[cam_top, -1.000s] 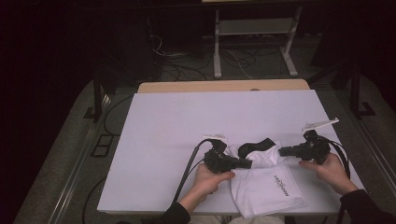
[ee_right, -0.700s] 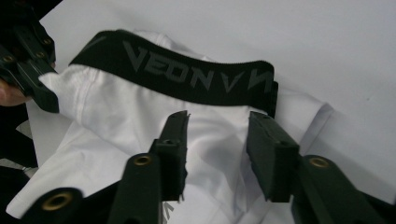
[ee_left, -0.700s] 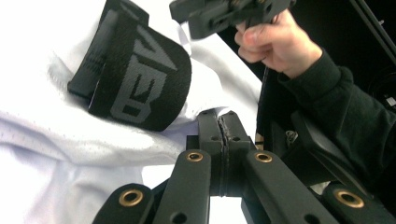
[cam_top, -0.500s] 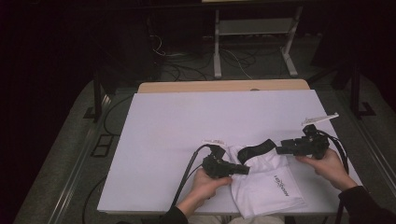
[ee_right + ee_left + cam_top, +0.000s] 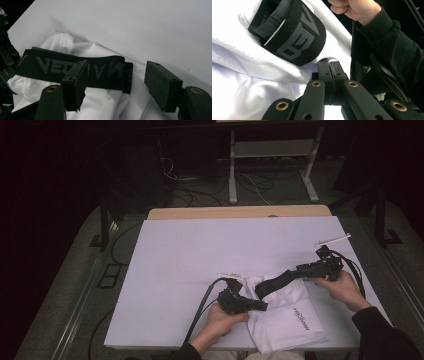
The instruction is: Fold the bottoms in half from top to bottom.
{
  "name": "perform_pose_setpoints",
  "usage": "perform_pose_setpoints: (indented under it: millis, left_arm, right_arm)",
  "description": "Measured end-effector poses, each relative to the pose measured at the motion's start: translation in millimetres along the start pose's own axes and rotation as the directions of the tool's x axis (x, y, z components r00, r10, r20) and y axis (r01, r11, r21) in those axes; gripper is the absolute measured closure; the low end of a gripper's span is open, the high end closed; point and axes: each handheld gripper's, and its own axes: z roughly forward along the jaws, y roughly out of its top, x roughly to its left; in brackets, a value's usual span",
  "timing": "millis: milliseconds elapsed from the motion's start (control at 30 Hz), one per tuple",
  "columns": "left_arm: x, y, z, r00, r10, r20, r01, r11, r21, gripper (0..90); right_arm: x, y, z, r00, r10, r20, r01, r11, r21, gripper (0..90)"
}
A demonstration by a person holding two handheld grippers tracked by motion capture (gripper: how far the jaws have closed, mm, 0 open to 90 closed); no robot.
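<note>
High view, first speaker: On the near right part of a white-covered bench (image 5: 200,265), a person works a white garment (image 5: 287,317) with a black elastic waistband (image 5: 275,282), a gripper in each hand.

Second speaker: Where does the left gripper (image 5: 257,306) stand?

First speaker: At the garment's left edge, near the bench's front. The left gripper view has its jaws pressed together with white cloth (image 5: 257,82) pinched at their tips, and the waistband (image 5: 294,35), marked with grey letters, lies just beyond them.

Second speaker: And the right gripper (image 5: 300,269)?

First speaker: It sits at the far right end of the waistband, which runs as a dark strip down and left toward the other gripper. The right gripper view has its jaws well parted; they have just been opening. The left pad (image 5: 75,82) stands in front of the lettered band (image 5: 50,66), the right pad (image 5: 161,85) over plain white cloth, and the end of the band lies between them with neither pad seen pressing on it.

Second speaker: Anything else on the bench?

First speaker: A thin white strip (image 5: 332,239) near the far right edge, apart from the garment. The folded cloth carries a small dark print (image 5: 302,315) toward its front right.
</note>
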Motion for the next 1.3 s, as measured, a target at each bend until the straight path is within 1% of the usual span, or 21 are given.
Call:
perform_pose_setpoints:
  millis: [33,100,167,333,367,500,567,667,733,867,967,1033,1100,1167,1233,1300]
  left_arm:
    - [0.3,-0.3,0.6,1.0000,0.002,-0.002,-0.002,1.0000,0.005,88.7]
    - [0.5,-0.5,1.0,1.0000,0.000,-0.002,0.000,1.0000,0.009,88.7]
    - [0.7,-0.5,1.4,1.0000,0.000,-0.003,0.000,0.9999,0.010,88.7]
    - [1.2,-1.1,2.7,1.0000,0.001,-0.008,-0.001,0.9997,0.023,88.7]
    - [1.4,-1.2,2.9,1.0000,-0.001,-0.009,0.001,0.9997,0.023,88.7]
    - [1.6,-1.3,3.3,1.0000,0.000,-0.010,0.001,0.9997,0.025,88.7]
    - [2.0,-1.7,3.7,0.9999,-0.001,-0.010,0.001,0.9996,0.028,88.7]
    - [2.1,-2.1,3.9,0.9999,0.000,-0.011,0.000,0.9996,0.029,88.7]
    - [2.2,-2.0,3.7,0.9999,-0.001,-0.011,0.001,0.9996,0.029,88.6]
    - [2.4,-1.9,3.5,0.9999,-0.001,-0.012,0.002,0.9996,0.027,88.4]
    - [1.6,-1.7,2.7,0.9997,0.001,-0.024,0.000,0.9997,0.025,87.9]
    - [0.8,-1.5,1.3,0.9990,0.012,-0.043,-0.011,0.9996,0.026,87.5]
    - [0.2,-1.1,-0.4,0.9981,0.016,-0.059,-0.015,0.9995,0.028,84.8]
    - [-2.2,-0.6,-3.0,0.9955,0.034,-0.088,-0.032,0.9991,0.026,79.8]
    - [-5.5,0.2,-5.2,0.9911,0.058,-0.120,-0.055,0.9981,0.028,72.6]
    - [-8.8,0.9,-8.1,0.9849,0.088,-0.149,-0.084,0.9959,0.031,62.1]
  right_arm:
    - [-0.6,0.5,1.0,1.0000,0.003,0.002,-0.003,1.000,0.005,34.1]
    - [-3.9,1.6,4.8,0.9998,0.016,-0.015,-0.015,1.000,0.024,34.2]
    - [-6.0,2.0,8.5,0.9996,0.021,-0.021,-0.020,0.999,0.038,34.7]
    - [-10.7,2.4,16.1,0.9972,0.036,-0.066,-0.032,0.998,0.062,36.3]
    - [-10.9,2.4,17.0,0.9971,0.033,-0.068,-0.029,0.997,0.065,37.1]
    - [-7.7,2.5,20.6,0.9973,0.001,-0.074,0.005,0.997,0.080,45.2]
    - [-5.1,2.8,22.0,0.9981,-0.016,-0.060,0.021,0.996,0.083,49.1]
    - [-2.9,3.1,21.2,0.9986,-0.028,-0.046,0.031,0.996,0.078,60.1]
    - [-2.9,3.2,19.5,0.9984,-0.036,-0.045,0.039,0.997,0.067,67.1]
    - [-2.4,2.9,16.7,0.9980,-0.040,-0.050,0.043,0.998,0.055,77.4]
    - [-0.4,2.7,15.0,0.9977,-0.053,-0.043,0.055,0.998,0.044,80.0]
    - [1.5,2.7,13.6,0.9973,-0.063,-0.038,0.064,0.997,0.041,80.5]
    - [2.8,2.4,11.6,0.9969,-0.066,-0.042,0.068,0.997,0.035,80.9]
    - [4.0,2.0,9.7,0.9966,-0.070,-0.044,0.072,0.997,0.028,81.0]
    - [4.9,1.3,6.3,0.9959,-0.073,-0.053,0.074,0.997,0.011,81.2]
    - [6.3,0.8,2.8,0.9957,-0.073,-0.057,0.073,0.997,0.000,81.2]
